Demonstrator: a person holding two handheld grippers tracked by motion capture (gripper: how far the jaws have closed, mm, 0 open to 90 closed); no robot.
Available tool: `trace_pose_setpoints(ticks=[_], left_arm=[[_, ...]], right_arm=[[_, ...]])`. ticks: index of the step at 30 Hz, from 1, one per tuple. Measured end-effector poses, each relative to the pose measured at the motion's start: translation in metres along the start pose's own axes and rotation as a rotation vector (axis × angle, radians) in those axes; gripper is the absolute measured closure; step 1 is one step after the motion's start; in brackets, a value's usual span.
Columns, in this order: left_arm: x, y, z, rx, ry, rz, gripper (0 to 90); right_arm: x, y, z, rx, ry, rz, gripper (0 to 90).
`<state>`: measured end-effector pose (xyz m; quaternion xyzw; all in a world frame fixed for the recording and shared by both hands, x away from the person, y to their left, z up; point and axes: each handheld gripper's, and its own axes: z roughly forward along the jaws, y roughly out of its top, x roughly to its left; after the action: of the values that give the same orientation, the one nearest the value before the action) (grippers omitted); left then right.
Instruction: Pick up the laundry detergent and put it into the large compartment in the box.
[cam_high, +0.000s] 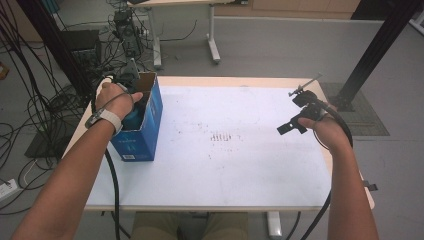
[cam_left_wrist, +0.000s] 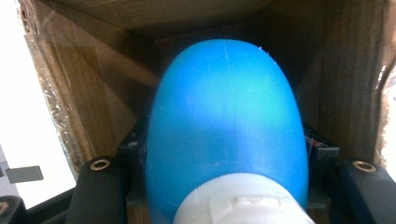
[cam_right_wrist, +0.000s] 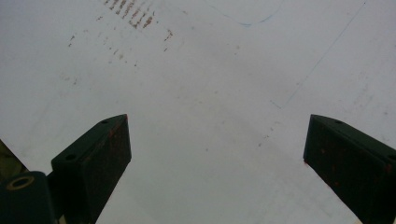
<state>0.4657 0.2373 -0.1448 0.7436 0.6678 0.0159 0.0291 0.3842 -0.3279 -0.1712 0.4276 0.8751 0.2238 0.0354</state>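
Lowering into the blue cardboard box (cam_high: 145, 131), the left gripper (cam_high: 134, 107) is down inside the open top, clamped on a blue bottle (cam_left_wrist: 224, 130) with a white cap (cam_left_wrist: 238, 203). In the left gripper view the jaws press the bottle's two flanks just above the cap, and the bottle's rounded end points deeper into the box, brown cardboard walls close on every side. So the bottle sits inside the box, held, its far end near the back wall; whether it rests on the box floor I cannot tell.

To do this step well, I'd say keep the bottle centred between the walls, ease it down until it bears on something firm, and only then let the jaws part. The box stands at the table's (cam_high: 240, 165) left edge, so a sideways nudge could tip or push it off; a straight, slow move looks safest.

The right gripper (cam_high: 292, 125) hangs over the white table well to the right of the box, jaws wide apart on nothing. It could come across to steady the box wall.

The bottle itself: smooth, glossy blue plastic, egg-rounded at the end, a faint mould seam running along its middle, and a ribbed white cap. It looks slippery, so the grip wants to stay firm.
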Motion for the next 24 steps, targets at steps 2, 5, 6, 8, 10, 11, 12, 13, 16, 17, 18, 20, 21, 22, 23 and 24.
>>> trace_pose_setpoints(ticks=[2,5,6,8,10,11,12,13,16,17,18,20,21,22,23,24], left_arm=[[0.0000,-0.0001,0.0000,-0.001,-0.001,0.000,37.2],[0.0001,0.0000,0.0001,-0.001,-0.001,0.000,37.2],[0.0001,-0.0001,0.0001,-0.001,0.000,0.000,37.2],[0.0000,-0.0002,0.0001,-0.001,0.000,0.001,37.2],[-0.0002,-0.0002,0.0001,-0.001,0.001,0.000,37.2],[-0.0003,-0.0004,0.0002,-0.002,0.001,0.001,37.2],[-0.0007,-0.0005,0.0002,-0.003,0.003,0.001,37.2],[-0.0007,-0.0008,0.0003,-0.004,0.003,0.002,37.2],[-0.0003,-0.0011,0.0002,-0.004,0.002,0.000,37.2],[-0.0002,-0.0010,0.0002,-0.003,0.002,0.000,37.2],[-0.0003,-0.0011,0.0002,-0.004,0.002,0.000,37.2],[-0.0005,-0.0014,0.0003,-0.005,0.003,0.000,37.2],[-0.0008,-0.0011,0.0001,-0.003,0.003,0.000,37.2],[-0.0009,-0.0010,0.0000,-0.002,0.003,0.001,37.2],[-0.0010,-0.0010,0.0000,-0.002,0.003,0.001,37.2],[-0.0012,-0.0011,0.0001,-0.003,0.004,0.001,37.2]], right_arm=[[0.0001,0.0004,0.0000,0.001,0.000,-0.001,7.4],[0.0001,0.0006,0.0000,0.000,0.000,-0.001,7.4],[0.0001,0.0005,0.0000,-0.001,0.001,0.000,7.4],[0.0002,0.0007,0.0001,0.001,0.000,-0.002,7.5],[0.0003,0.0005,0.0000,0.001,0.000,-0.002,7.4],[0.0002,0.0002,0.0000,-0.001,0.001,0.000,7.4],[0.0002,0.0004,0.0001,0.001,0.000,0.001,7.4],[0.0002,0.0001,0.0002,0.001,-0.001,0.001,7.4],[-0.0003,-0.0007,-0.0001,0.000,0.000,0.002,7.4],[-0.0001,-0.0006,-0.0004,0.002,0.000,0.004,7.4],[0.0000,-0.0007,-0.0006,0.002,-0.002,0.004,7.4],[-0.0001,-0.0010,-0.0010,0.000,-0.001,0.005,7.4],[0.0000,-0.0010,-0.0011,0.001,-0.002,0.005,7.5],[0.0002,-0.0008,-0.0012,0.001,-0.002,0.004,7.5],[0.0002,-0.0009,-0.0012,0.000,-0.002,0.004,7.4],[0.0004,-0.0009,-0.0012,0.000,-0.002,0.004,7.5]])
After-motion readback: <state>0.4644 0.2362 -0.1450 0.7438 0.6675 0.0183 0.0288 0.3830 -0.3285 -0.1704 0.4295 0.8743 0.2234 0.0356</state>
